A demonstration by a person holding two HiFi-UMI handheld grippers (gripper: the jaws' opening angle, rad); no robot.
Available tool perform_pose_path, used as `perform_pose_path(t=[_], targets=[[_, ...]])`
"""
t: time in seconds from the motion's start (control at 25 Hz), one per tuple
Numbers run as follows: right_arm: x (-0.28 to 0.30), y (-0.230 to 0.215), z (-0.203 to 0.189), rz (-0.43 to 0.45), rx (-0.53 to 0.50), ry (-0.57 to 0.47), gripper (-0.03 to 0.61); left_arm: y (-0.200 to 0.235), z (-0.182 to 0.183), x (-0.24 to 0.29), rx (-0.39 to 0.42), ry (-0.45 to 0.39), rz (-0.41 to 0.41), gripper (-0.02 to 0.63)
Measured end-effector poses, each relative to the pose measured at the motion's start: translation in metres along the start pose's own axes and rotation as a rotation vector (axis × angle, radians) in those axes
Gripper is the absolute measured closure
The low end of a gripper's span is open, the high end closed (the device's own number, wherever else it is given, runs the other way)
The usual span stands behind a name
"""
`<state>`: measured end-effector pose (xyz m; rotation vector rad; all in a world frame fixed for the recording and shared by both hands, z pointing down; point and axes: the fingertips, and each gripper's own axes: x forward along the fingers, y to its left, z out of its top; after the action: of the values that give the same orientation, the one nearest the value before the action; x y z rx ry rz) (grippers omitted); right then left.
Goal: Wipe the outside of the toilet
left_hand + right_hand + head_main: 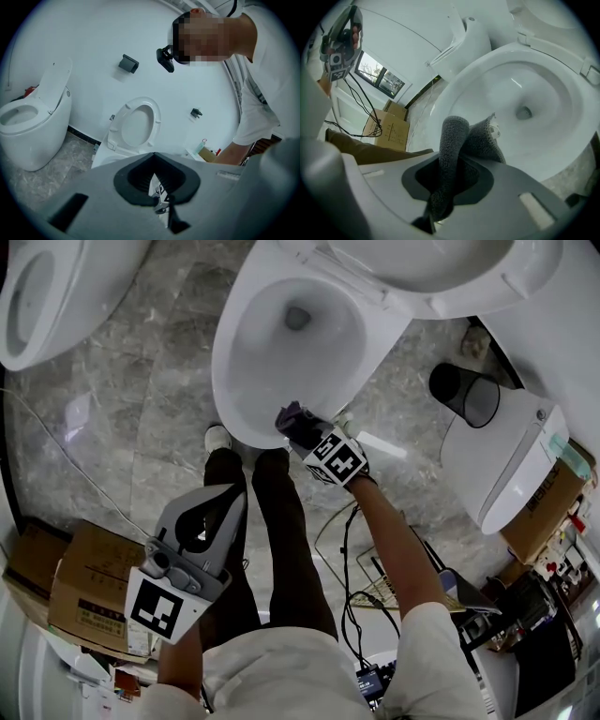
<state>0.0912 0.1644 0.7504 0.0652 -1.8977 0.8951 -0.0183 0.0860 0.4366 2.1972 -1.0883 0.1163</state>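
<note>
Grey marble floor fills the head view, with the open toilet at upper centre, a second toilet at upper left, a black waste bin at right and cardboard boxes at lower left. The step in hand looks like wiping the front outer edge of the bowl. To do it well, the dark knitted cloth should probably be pressed flat against the porcelain and drawn along the rim and down the outer wall in overlapping passes. It should also be kept out of the bowl, since the task concerns the outside only. The right gripper sits just below centre with its jaws clamped on that cloth, which touches the front lip of the toilet. In the right gripper view the cloth rises out of the closed jaws as a folded bundle and leans over the rim. A loose fold could therefore trail into the bowl unless the gripper tilts outward. The left gripper hangs at lower left, well apart from the toilet. Its jaws are brought together on nothing, and the left gripper view confirms the pads meeting with no object between them.
</note>
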Motion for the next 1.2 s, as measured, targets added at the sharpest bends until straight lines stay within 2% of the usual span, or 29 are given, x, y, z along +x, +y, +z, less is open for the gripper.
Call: perform_pose_path(t=[0.44, 1.2], targets=[[0.015, 0.020, 0.011, 0.071, 0.099, -0.055, 0.525, 0.007, -0.003, -0.004, -0.008, 0.004, 0.008, 0.615], [0.042, 0.052, 0.038, 0.142, 0.168, -0.121, 0.525, 0.020, -0.006, -0.014, -0.022, 0.001, 0.030, 0.615]])
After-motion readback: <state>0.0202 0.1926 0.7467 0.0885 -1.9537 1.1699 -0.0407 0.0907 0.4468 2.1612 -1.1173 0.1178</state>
